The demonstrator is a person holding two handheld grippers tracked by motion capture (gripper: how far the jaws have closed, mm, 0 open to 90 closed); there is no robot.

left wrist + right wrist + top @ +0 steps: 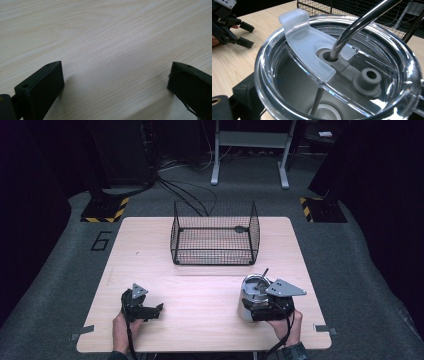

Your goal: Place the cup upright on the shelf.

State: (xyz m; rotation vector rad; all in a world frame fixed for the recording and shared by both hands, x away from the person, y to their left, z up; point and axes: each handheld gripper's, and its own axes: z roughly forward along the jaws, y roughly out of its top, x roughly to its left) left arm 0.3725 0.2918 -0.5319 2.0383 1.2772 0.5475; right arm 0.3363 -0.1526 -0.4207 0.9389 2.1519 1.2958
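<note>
A steel tumbler [251, 296] with a clear lid [294, 62] and a bent metal straw [359, 22] stands on the wooden table [200, 292] near its front right corner. My right gripper [254, 309] is shut on the tumbler's body; in the right gripper view one black finger [245, 91] presses its left side. My left gripper [155, 312] rests low over the front left of the table, open, and its two jaws stand wide apart over bare wood [115, 62]. The left gripper [235, 31] also shows far off in the right gripper view.
A black wire basket [215, 234] stands at the back middle of the table, open at the top, with a small dark thing inside at its far right. Its mesh [324, 6] rises just behind the tumbler. Beyond the table are stands, cables and a floor marked 6.
</note>
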